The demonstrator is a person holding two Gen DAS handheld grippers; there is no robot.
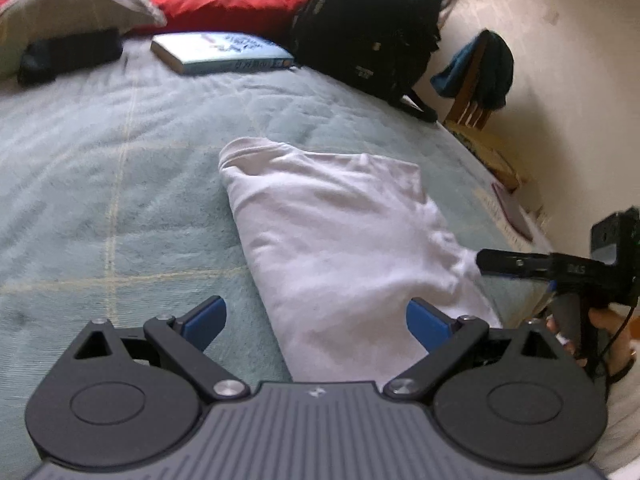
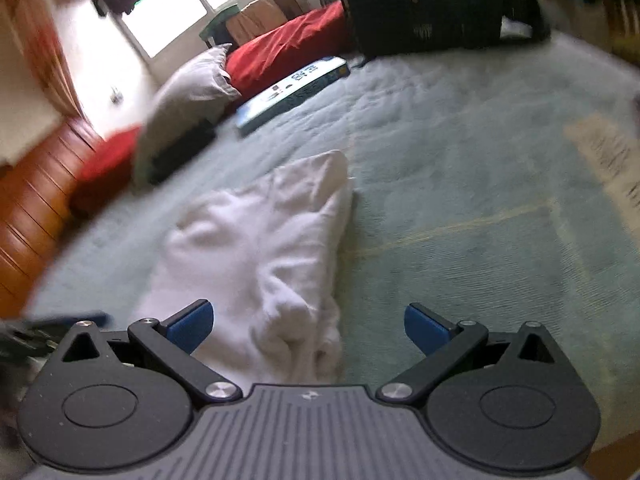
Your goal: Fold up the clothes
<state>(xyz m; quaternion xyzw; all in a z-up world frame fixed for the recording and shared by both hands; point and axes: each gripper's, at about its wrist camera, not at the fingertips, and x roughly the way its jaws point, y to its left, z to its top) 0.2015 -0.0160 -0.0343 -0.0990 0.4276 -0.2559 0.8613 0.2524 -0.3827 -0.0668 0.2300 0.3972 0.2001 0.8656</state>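
Note:
A white garment lies partly folded in a long band on the pale green bedspread. Its near end runs under my left gripper, which is open with nothing between its blue pads. The same white garment appears rumpled in the right wrist view, its near end bunched under my right gripper, also open and empty. The right gripper, held by a hand, also shows at the right edge of the left wrist view, its tip against the garment's right edge.
A book, a black pouch, a grey pillow and a red blanket lie at the bed's far end. A black backpack stands at the far right corner. A wooden chair with draped clothes stands beside the bed.

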